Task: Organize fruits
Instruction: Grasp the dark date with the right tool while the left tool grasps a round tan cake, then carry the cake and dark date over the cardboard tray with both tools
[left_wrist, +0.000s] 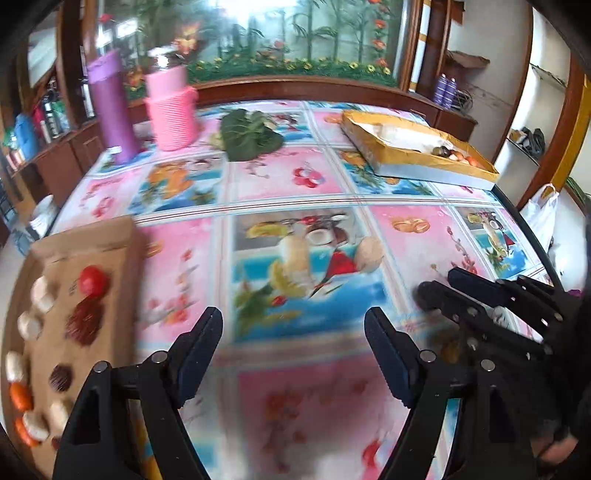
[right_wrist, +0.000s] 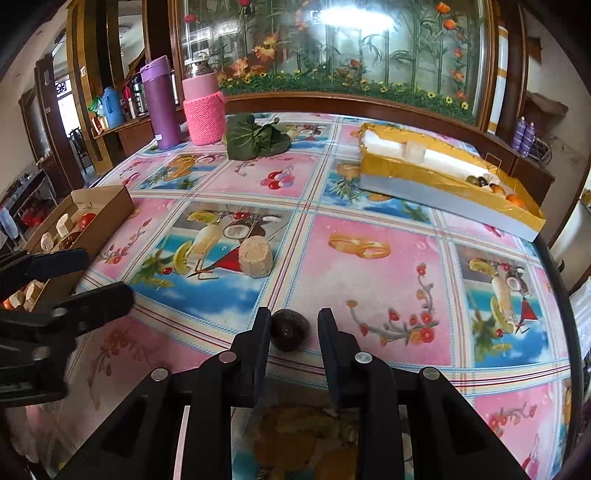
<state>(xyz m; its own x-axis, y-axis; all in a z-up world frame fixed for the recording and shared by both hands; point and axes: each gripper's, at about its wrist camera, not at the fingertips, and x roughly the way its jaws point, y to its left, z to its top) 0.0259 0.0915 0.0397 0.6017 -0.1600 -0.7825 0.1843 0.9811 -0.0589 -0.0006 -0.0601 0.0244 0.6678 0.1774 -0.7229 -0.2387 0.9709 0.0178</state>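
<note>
My right tool (right_wrist: 293, 328) sits low over the counter (right_wrist: 369, 280) with a small dark round fruit (right_wrist: 290, 329) between its two fingers. The fingers stand a little apart, close on each side of the fruit, but I think they are not squeezing it yet. The fruit rests on the counter. It looks almost like a ball, so I cannot pick out a long way or a pointing end.

My left tool (left_wrist: 293, 328) is open wide and holds nothing. It hangs over bare cloth, so I think it is waiting.

Next out is a pale round chunk (right_wrist: 255, 256), alone on the counter. Off to the left is the brown box (right_wrist: 110, 206) with sorted pieces. Far to the right lies the yellow tray (right_wrist: 424, 173) with a few fruits at one end.
</note>
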